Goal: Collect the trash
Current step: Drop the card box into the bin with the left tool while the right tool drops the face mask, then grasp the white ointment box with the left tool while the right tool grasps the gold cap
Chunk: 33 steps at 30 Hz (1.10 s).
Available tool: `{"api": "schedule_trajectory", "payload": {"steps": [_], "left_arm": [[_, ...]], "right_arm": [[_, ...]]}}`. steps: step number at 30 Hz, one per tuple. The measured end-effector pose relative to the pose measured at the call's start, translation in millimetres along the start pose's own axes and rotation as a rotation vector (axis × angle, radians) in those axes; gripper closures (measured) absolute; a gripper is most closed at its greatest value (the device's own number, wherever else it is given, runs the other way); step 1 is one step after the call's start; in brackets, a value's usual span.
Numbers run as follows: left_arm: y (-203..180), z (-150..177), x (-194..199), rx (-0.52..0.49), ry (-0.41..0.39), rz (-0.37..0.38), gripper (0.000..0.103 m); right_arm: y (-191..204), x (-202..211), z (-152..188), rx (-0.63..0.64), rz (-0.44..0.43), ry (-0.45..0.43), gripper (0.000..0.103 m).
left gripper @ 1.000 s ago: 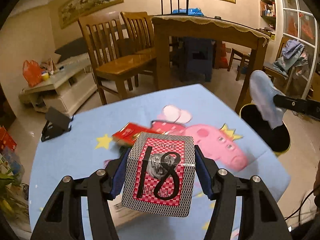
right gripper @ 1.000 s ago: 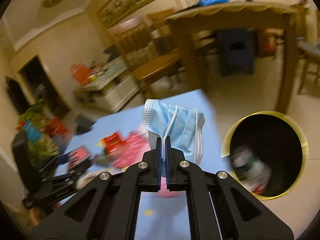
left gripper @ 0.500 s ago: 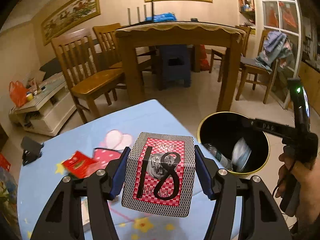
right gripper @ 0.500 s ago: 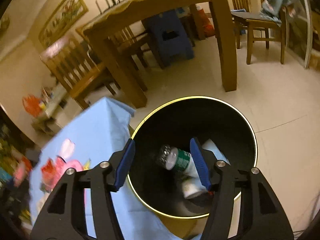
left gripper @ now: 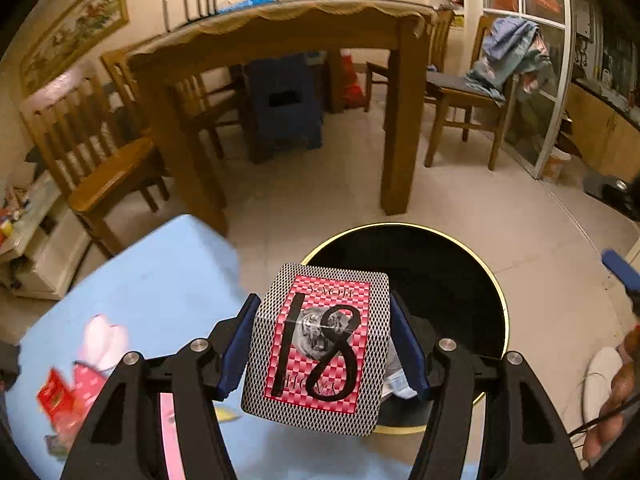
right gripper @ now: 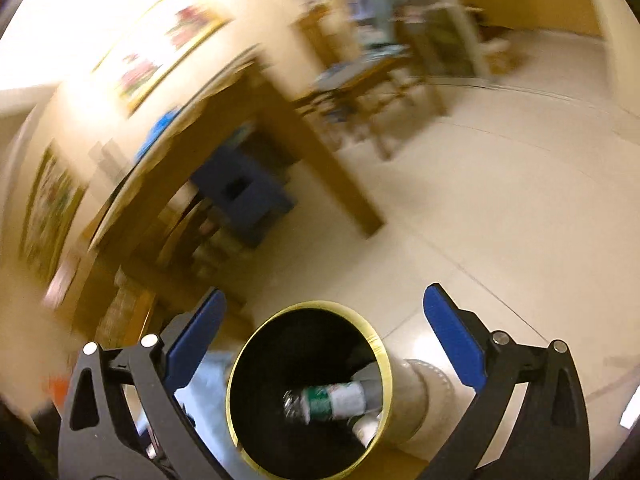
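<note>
Held item: a small rectangular card box with a black-and-white diamond border, red chequered face and a black hand-drawn "18" (left gripper: 320, 344), carried above the near rim of the bin.
Left gripper (left gripper: 324, 344): its blue-padded fingers (left gripper: 236, 344) pinch the box by its two long side edges; the box sits tilted, face toward the camera.
Right gripper (right gripper: 320, 340): fingers spreading wide, nothing between them, aimed down at the bin mouth.
Bin: a round black waste bin with a gold rim (left gripper: 496, 292) standing on the floor just beside the table; inside lie a crushed green-labelled plastic bottle (right gripper: 328, 400) and some pale scraps.
Handling: the box looks light and fairly stiff, with smooth printed faces that could slip; the side-edge hold seems sound, and too hard a squeeze may dent the card.
Likely step: bringing the box over the opening to let it drop.
Table: covered by a light blue cartoon-print cloth (left gripper: 160, 272); a small red packet (left gripper: 56, 400) lies on it, probably more trash.
Room: pale tiled floor, a wooden dining table (left gripper: 280, 28) with wooden chairs, framed pictures on the wall; the right view is heavily blurred.
</note>
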<state>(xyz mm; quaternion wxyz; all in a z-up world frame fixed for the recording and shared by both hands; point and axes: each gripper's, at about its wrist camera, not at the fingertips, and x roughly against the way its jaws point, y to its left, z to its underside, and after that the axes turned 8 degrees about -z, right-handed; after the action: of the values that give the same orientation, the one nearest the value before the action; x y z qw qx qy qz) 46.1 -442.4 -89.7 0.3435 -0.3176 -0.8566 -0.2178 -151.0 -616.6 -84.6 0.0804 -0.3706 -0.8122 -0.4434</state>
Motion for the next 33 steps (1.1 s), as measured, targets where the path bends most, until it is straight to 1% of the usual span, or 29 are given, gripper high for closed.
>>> {"api": "schedule_trajectory", "payload": {"steps": [2, 3, 5, 7, 9, 11, 12, 13, 14, 15, 16, 17, 18, 19, 20, 21, 22, 23, 24, 25, 26, 27, 28, 30, 31, 33], "left_arm": [[-5, -5, -11, 0.007, 0.028, 0.054, 0.032], [-7, -6, -14, 0.012, 0.036, 0.073, 0.028], [-9, -6, -16, 0.014, 0.043, 0.122, 0.028], [-7, -2, -12, 0.017, 0.037, 0.159, 0.026], [-1, 5, -5, 0.025, 0.034, 0.155, 0.024], [12, 17, 6, 0.052, 0.043, 0.153, 0.023], [19, 23, 13, 0.066, 0.044, 0.152, 0.021], [33, 38, 26, 0.09, 0.04, 0.146, 0.015], [43, 48, 35, 0.103, 0.036, 0.146, 0.012], [59, 67, 50, 0.118, 0.026, 0.154, 0.011], [70, 80, 61, 0.121, 0.019, 0.15, 0.011], [81, 94, 71, 0.122, 0.014, 0.132, 0.011], [98, 114, 85, 0.126, 0.007, 0.111, 0.011], [109, 127, 94, 0.13, 0.005, 0.098, 0.011], [121, 140, 103, 0.135, 0.005, 0.077, 0.011], [137, 155, 112, 0.139, 0.002, 0.04, 0.011], [155, 171, 121, 0.142, -0.006, -0.021, 0.009], [172, 184, 128, 0.145, -0.009, -0.084, 0.007], [193, 198, 135, 0.153, -0.012, -0.157, 0.007], [207, 208, 139, 0.162, -0.014, -0.195, 0.007], [224, 218, 143, 0.172, -0.015, -0.244, 0.007], [241, 226, 148, 0.188, -0.013, -0.287, 0.007], [255, 232, 152, 0.207, -0.014, -0.301, 0.007], [276, 241, 160, 0.246, -0.022, -0.314, 0.007], [287, 245, 165, 0.263, -0.035, -0.33, 0.007], [293, 249, 172, 0.275, -0.046, -0.338, 0.007]], "right_arm": [[-12, 7, -10, -0.025, 0.017, -0.039, 0.006], [-13, 12, -15, -0.02, 0.002, -0.069, 0.006], [-8, 22, -19, 0.022, -0.041, -0.107, 0.005], [4, 29, -20, 0.103, -0.083, -0.123, 0.005], [19, 34, -17, 0.186, -0.141, -0.126, 0.005], [38, 36, -11, 0.265, -0.169, -0.122, 0.005], [52, 38, -4, 0.337, -0.198, -0.117, 0.005], [65, 39, 2, 0.385, -0.217, -0.108, 0.005], [81, 39, 11, 0.455, -0.241, -0.087, 0.005], [96, 39, 23, 0.524, -0.24, -0.065, 0.005], [110, 35, 35, 0.56, -0.245, -0.043, 0.005], [120, 32, 46, 0.606, -0.277, 0.003, 0.005], [132, 26, 62, 0.659, -0.336, 0.106, 0.005], [140, 20, 77, 0.683, -0.379, 0.197, 0.005], [149, 15, 95, 0.714, -0.381, 0.271, 0.006], [163, 11, 122, 0.782, -0.358, 0.338, 0.005], [174, 11, 146, 0.844, -0.372, 0.377, 0.006], [184, 13, 167, 0.899, -0.396, 0.413, 0.006], [200, 19, 203, 0.967, -0.454, 0.472, 0.007], [210, 23, 225, 1.001, -0.488, 0.514, 0.024], [221, 25, 248, 1.038, -0.516, 0.559, 0.051], [231, 26, 271, 1.076, -0.528, 0.591, 0.057], [243, 25, 298, 1.136, -0.517, 0.606, 0.055], [258, 22, 331, 1.223, -0.479, 0.602, 0.053], [262, 19, 340, 1.237, -0.474, 0.618, 0.054], [268, 16, 359, 1.226, -0.478, 0.673, 0.054]]}}
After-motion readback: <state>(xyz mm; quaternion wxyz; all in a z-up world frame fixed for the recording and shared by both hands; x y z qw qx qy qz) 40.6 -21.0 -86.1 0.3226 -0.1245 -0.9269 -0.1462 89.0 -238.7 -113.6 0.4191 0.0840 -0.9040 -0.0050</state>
